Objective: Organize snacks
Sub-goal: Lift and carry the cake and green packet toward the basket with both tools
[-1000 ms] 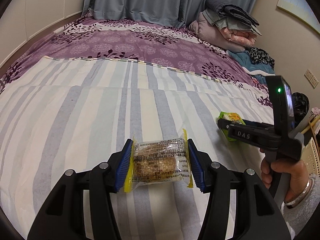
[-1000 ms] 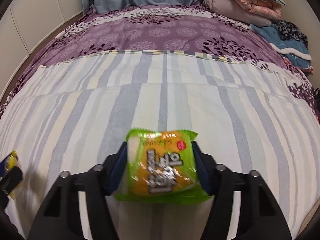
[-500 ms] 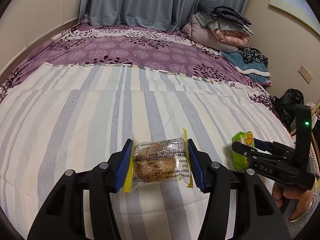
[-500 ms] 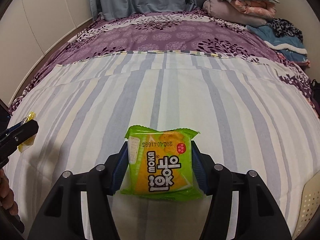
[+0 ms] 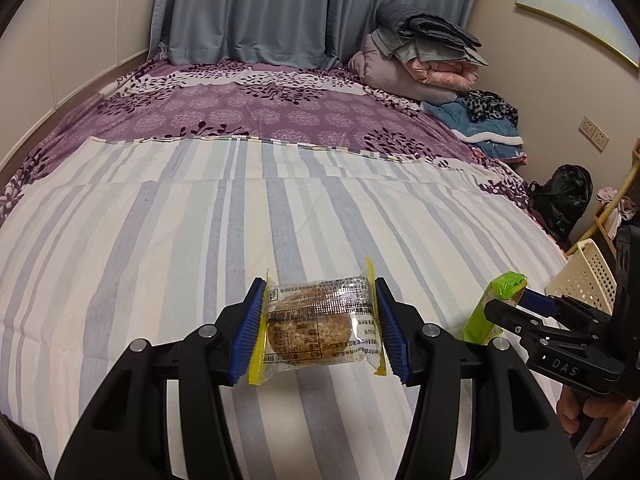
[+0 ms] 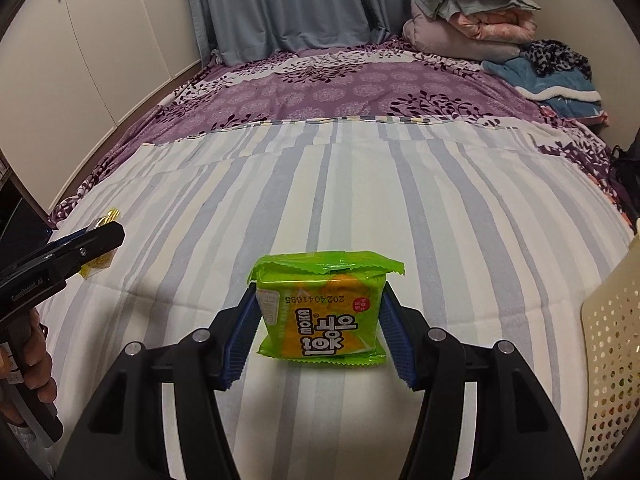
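My left gripper [image 5: 320,328] is shut on a clear, yellow-edged cake packet [image 5: 316,326] and holds it above the striped bed sheet [image 5: 200,240]. My right gripper [image 6: 320,324] is shut on a green snack packet [image 6: 324,308] with orange print, held above the sheet. In the left wrist view the right gripper [image 5: 504,312] shows at the right with the green packet [image 5: 494,308]. In the right wrist view the left gripper [image 6: 100,240] shows at the left with the yellow packet edge [image 6: 98,264]. A cream perforated basket [image 6: 612,352] stands at the right edge of the bed; it also shows in the left wrist view [image 5: 584,276].
A purple floral cover [image 5: 260,108] lies on the far half of the bed. Folded quilts [image 5: 420,56] and blue clothes [image 5: 488,128] are piled at the far right. A black bag [image 5: 564,200] sits on the floor at the right. White cabinets [image 6: 100,40] line the left wall.
Both grippers have pulled back and tilted up with their packets held. The right gripper has drifted lower and to the right in the left wrist view, and the cream basket has come into view.
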Tool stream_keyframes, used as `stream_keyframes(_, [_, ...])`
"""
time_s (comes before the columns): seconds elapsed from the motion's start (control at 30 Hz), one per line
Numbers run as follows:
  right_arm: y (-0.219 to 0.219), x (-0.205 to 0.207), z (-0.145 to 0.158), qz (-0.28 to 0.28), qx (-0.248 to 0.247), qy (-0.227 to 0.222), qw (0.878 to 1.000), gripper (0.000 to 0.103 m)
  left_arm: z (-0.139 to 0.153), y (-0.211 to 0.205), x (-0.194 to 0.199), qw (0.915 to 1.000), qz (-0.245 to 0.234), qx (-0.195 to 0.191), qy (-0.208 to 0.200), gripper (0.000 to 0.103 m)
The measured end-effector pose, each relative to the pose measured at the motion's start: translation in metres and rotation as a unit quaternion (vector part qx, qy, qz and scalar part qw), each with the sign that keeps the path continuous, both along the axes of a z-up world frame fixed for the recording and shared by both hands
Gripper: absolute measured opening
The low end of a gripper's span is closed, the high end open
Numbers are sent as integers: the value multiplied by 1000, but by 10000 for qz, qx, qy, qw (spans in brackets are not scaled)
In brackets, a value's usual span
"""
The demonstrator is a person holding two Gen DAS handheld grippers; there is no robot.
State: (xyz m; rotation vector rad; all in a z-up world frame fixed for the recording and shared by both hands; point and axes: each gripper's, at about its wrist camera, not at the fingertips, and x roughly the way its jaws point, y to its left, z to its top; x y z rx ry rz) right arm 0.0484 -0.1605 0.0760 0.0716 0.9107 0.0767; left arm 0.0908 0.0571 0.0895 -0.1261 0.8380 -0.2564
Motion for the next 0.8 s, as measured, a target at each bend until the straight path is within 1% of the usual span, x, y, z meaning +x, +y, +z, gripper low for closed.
stream_keyframes(0.5, [-9,-58,10,111,62,-72,9999,58,8,-6,-51,10000,-29,44,-21,55])
stream_keyframes(0.8, [-8,-86,15,241,76,-141,9996,58,13,-7,-71,9999,-47,87,-70,55])
